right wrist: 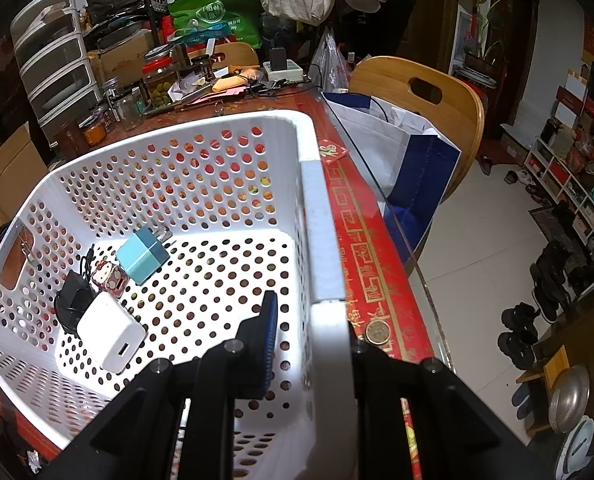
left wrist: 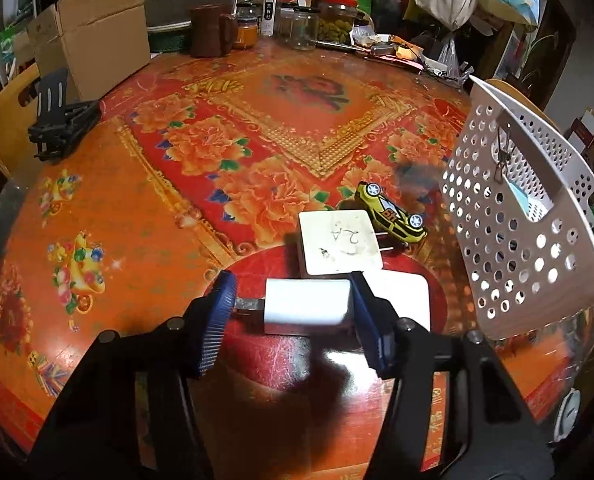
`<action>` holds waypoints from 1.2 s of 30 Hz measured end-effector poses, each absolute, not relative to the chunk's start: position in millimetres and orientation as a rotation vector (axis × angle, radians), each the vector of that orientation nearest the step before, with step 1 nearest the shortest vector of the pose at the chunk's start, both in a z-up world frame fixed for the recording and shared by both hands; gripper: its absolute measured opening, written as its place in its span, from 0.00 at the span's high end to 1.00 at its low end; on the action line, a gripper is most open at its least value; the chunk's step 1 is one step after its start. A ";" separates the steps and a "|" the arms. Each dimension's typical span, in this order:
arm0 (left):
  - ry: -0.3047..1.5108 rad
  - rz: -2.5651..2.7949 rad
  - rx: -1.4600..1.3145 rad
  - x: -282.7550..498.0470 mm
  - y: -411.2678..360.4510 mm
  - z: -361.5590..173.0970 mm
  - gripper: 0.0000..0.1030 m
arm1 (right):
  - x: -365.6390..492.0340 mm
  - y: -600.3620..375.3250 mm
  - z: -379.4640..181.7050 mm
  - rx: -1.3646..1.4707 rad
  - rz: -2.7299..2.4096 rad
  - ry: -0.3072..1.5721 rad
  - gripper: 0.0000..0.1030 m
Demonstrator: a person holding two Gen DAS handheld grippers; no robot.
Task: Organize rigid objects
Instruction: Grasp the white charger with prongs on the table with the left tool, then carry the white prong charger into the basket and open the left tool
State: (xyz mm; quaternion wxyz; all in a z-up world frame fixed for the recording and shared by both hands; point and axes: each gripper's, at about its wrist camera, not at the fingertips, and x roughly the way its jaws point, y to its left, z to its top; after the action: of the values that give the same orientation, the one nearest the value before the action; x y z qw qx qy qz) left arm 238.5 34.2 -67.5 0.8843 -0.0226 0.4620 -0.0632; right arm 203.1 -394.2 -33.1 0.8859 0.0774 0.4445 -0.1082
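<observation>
My left gripper is shut on a white charger plug, held just above the red table. Its metal prongs point left. Beyond it lie a white square adapter marked 2A, another white block and a yellow toy car. The white perforated basket stands tilted at the right. My right gripper is shut on the basket's right rim. Inside the basket lie a white charger, a light blue charger, a small pink patterned cube and a black cable item.
Jars, a brown mug and a cardboard box crowd the table's far side. A black holder sits at the left edge. A coin lies by the basket. A wooden chair with a blue-white bag stands beside the table.
</observation>
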 end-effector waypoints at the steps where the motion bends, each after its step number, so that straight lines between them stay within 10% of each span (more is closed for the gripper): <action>1: 0.955 -0.128 -0.038 237.5 32.6 -67.8 0.47 | 203.2 -394.1 -33.0 0.161 -0.225 0.924 0.84; 36: 0.621 -0.098 0.192 264.2 -41.1 70.1 0.48 | 203.5 -393.9 -32.3 0.156 -0.205 0.926 0.84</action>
State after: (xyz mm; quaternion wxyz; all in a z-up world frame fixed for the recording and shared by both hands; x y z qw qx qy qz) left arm 264.2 -41.1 70.1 0.9464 0.0944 0.3050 -0.0484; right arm 203.5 -393.9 -32.3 0.8867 0.0750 0.4454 -0.0985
